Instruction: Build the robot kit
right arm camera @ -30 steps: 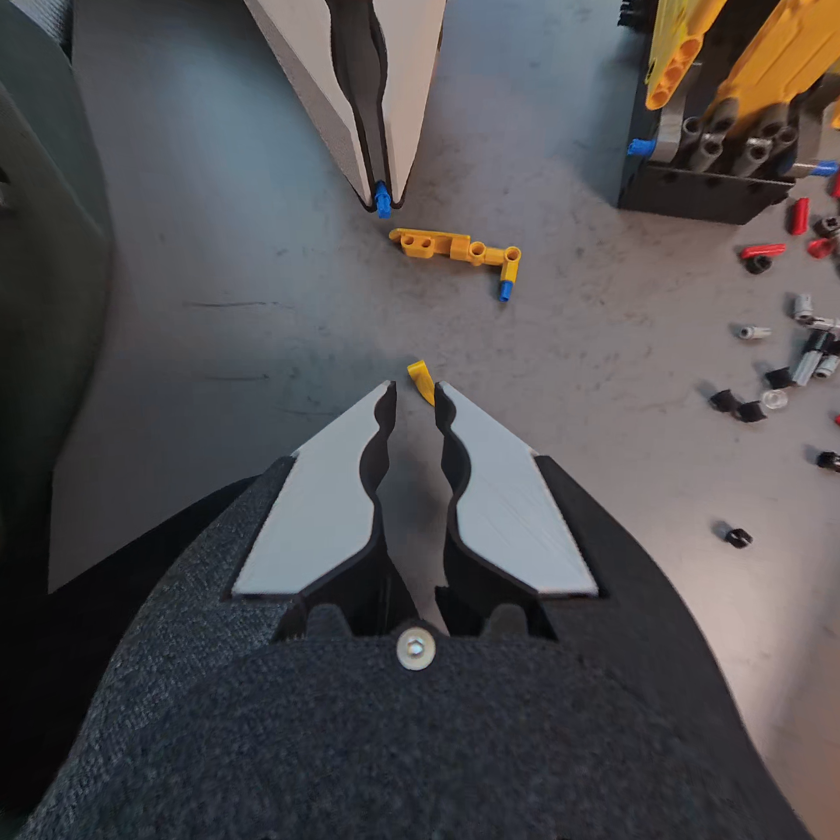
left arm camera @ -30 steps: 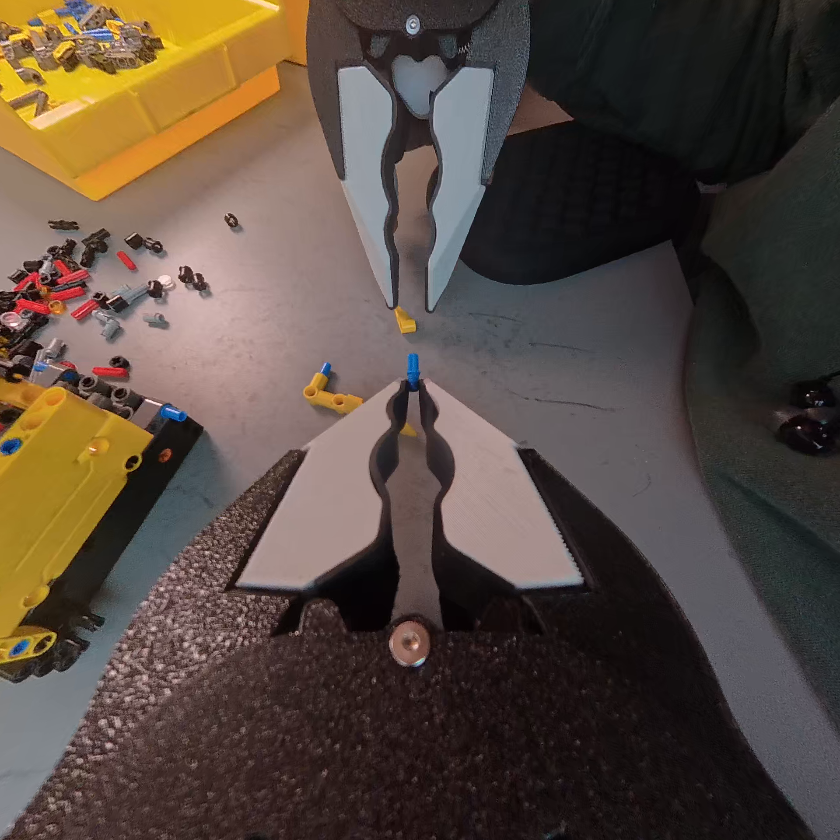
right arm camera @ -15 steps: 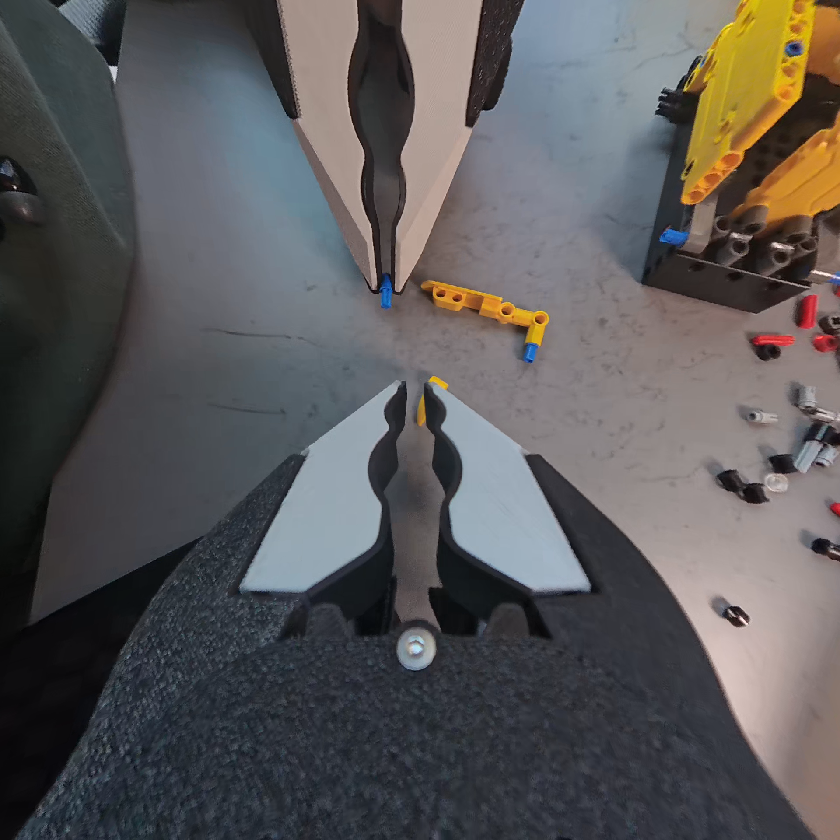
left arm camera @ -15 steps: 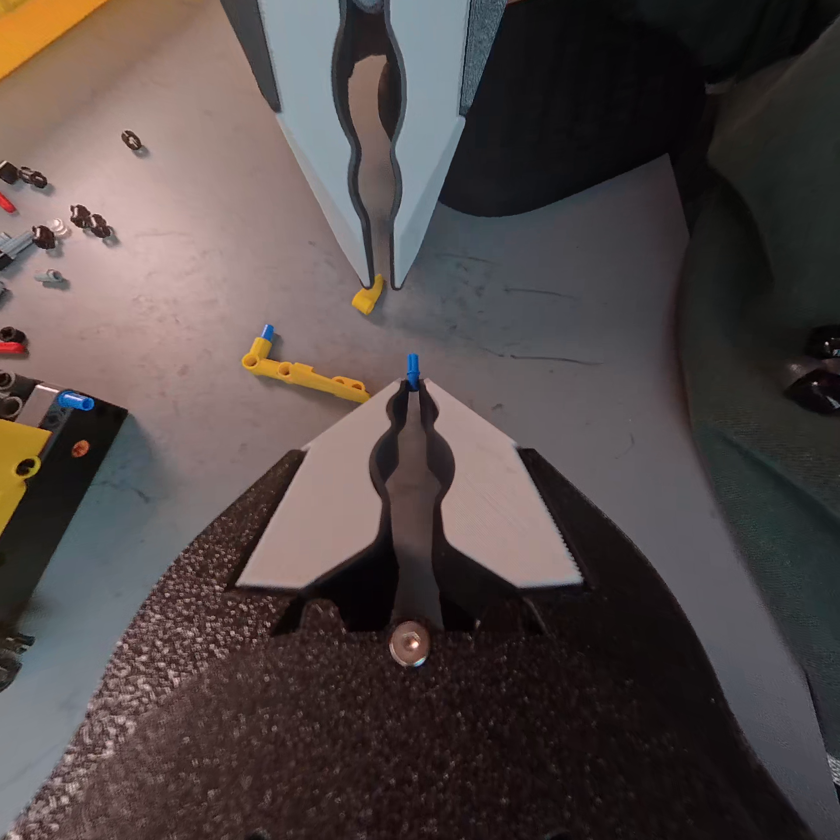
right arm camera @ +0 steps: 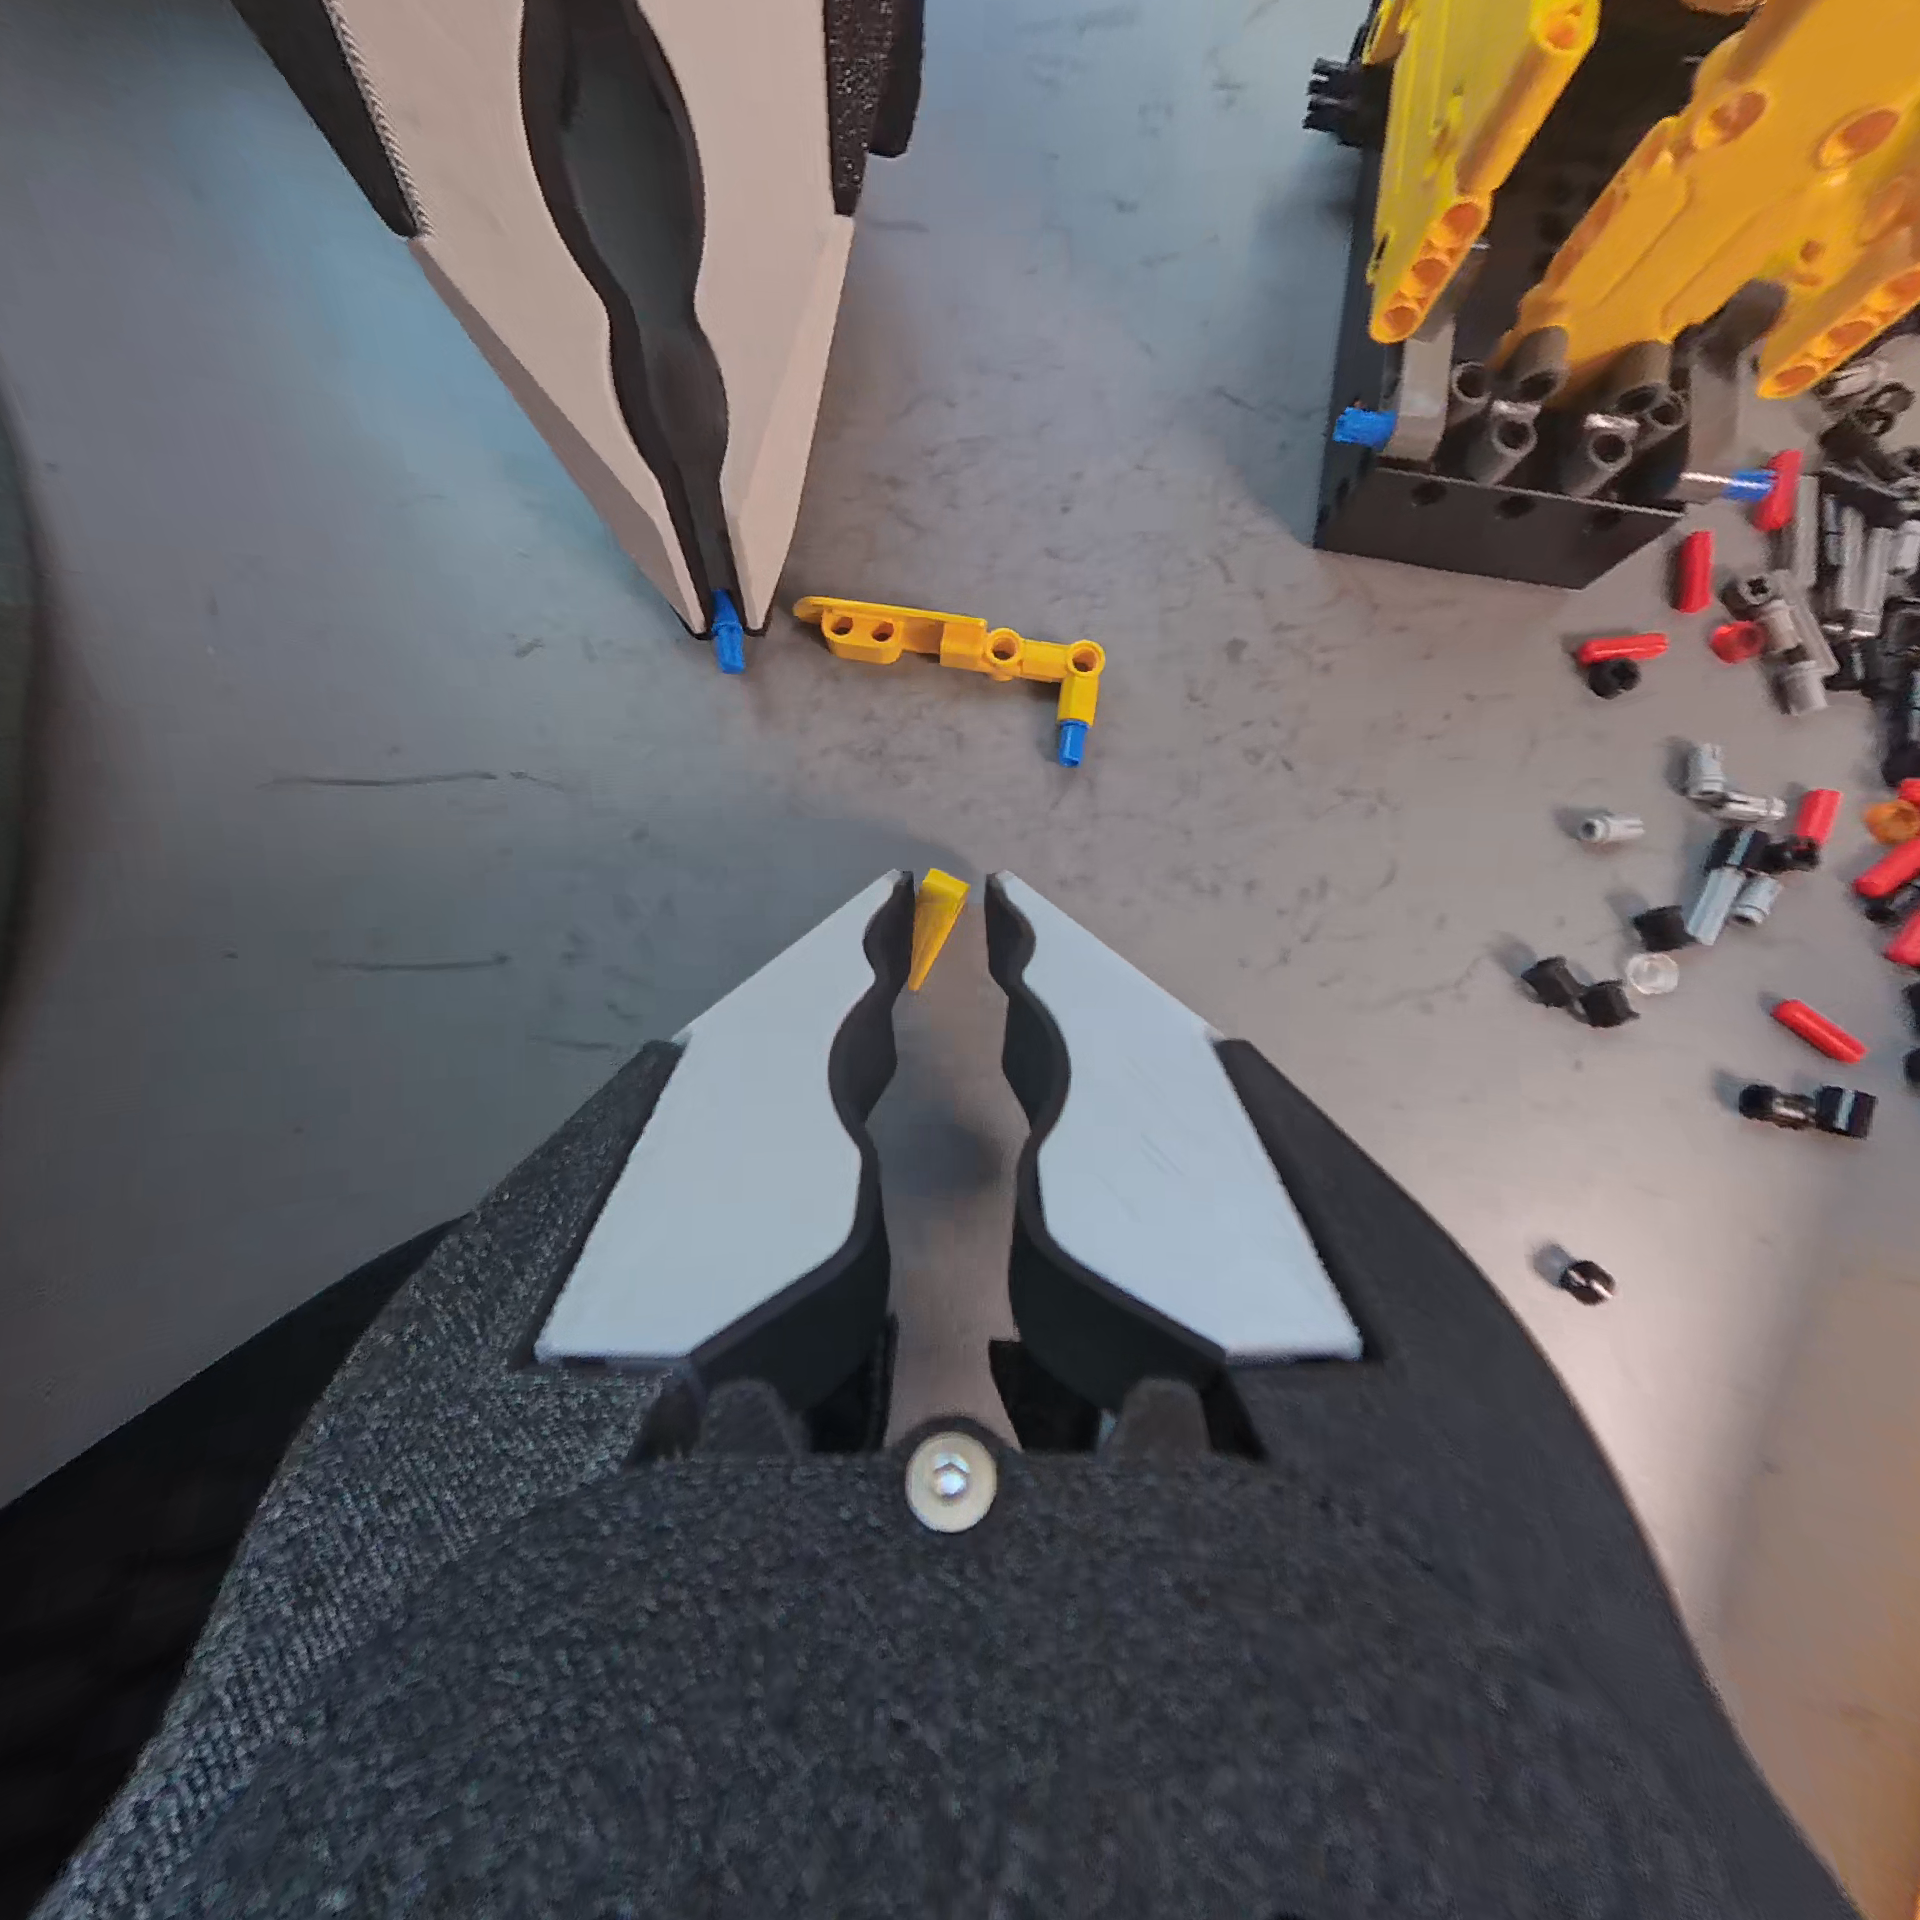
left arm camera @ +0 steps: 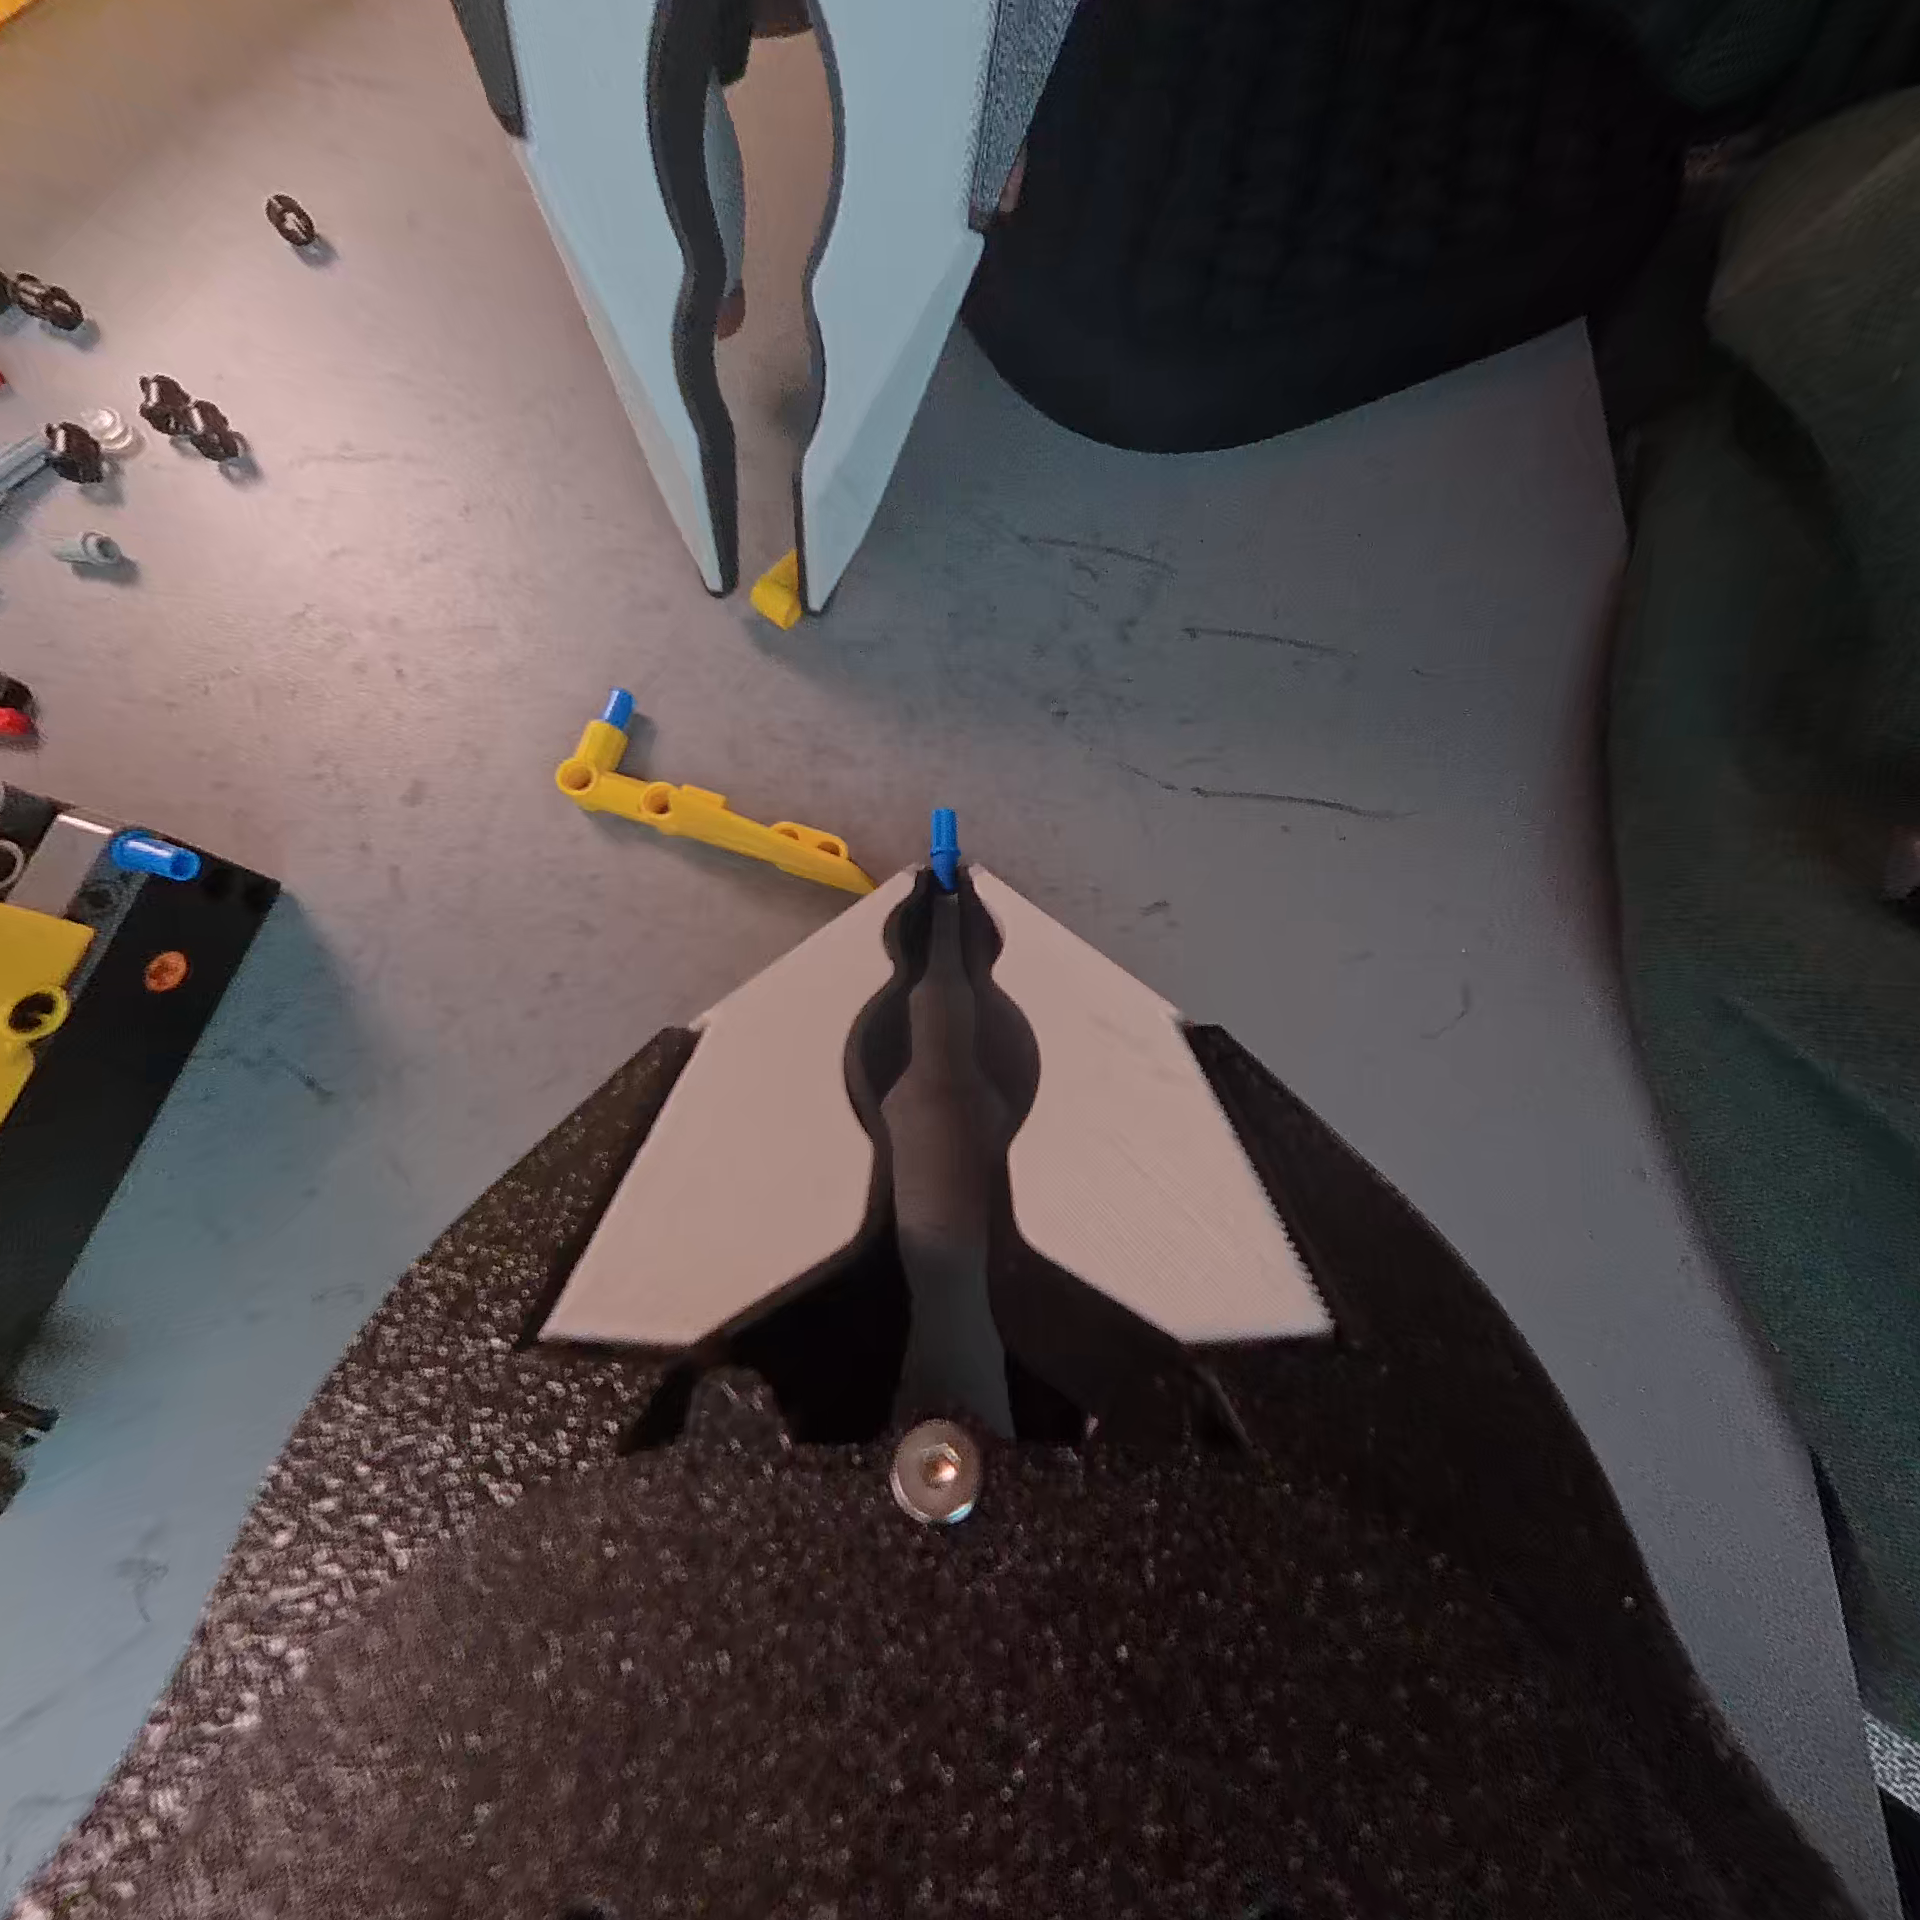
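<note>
My left gripper (left arm camera: 943, 881) is shut on a small blue pin (left arm camera: 943, 847) that sticks out past its tips, held just above the grey table. It also shows at the top of the right wrist view (right arm camera: 727, 623) with the pin (right arm camera: 728, 644). A yellow L-shaped beam (left arm camera: 707, 810) with a blue pin in its end lies just left of the tips. My right gripper (right arm camera: 943, 883) stands slightly open around a small yellow piece (right arm camera: 935, 920) that sits between its tips near the left finger. In the left wrist view the right gripper (left arm camera: 767, 597) points down at that piece (left arm camera: 777, 603).
A black and yellow brick model (right arm camera: 1558, 312) stands at the far right, also at the left edge of the left wrist view (left arm camera: 94, 987). Loose red, black and grey small parts (right arm camera: 1766, 831) lie beside it. A person's dark clothing (left arm camera: 1299, 208) borders the table's edge. The grippers' ends are close to 7 cm from one another.
The right gripper has moved forward over the small yellow piece, which now sits between its fingers. The left gripper still holds the blue pin and has come closer to the right gripper.
</note>
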Available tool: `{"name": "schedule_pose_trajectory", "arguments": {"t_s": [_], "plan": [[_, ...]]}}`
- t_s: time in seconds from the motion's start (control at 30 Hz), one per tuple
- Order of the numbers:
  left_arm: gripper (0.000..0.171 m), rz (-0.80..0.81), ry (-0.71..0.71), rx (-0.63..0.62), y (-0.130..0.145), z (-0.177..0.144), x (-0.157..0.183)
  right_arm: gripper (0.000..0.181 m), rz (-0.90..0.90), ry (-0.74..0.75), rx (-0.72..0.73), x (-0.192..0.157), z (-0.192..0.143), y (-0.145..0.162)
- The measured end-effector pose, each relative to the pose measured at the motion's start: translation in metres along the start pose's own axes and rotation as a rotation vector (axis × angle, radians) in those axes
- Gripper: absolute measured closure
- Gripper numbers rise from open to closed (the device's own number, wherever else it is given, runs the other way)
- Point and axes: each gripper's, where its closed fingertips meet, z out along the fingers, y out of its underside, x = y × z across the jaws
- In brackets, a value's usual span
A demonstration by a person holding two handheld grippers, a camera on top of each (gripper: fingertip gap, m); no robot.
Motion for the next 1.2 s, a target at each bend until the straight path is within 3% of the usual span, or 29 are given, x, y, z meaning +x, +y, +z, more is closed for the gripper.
{"name": "schedule_pose_trajectory", "arguments": {"t_s": [0.2,0.4,1.2], "plan": [[0.168,-0.009,0.004,0.002,0.0,-0.001,0.0,0.169,-0.052,0.043,0.026,-0.002,-0.013,-0.007],[0.168,-0.002,0.003,-0.004,0.001,0.0,0.002,0.169,-0.048,0.054,-0.038,-0.004,-0.002,0.0],[0.168,-0.022,-0.023,0.04,-0.007,-0.005,-0.005,0.17,0.045,-0.02,-0.039,0.003,-0.006,0.009]]}}
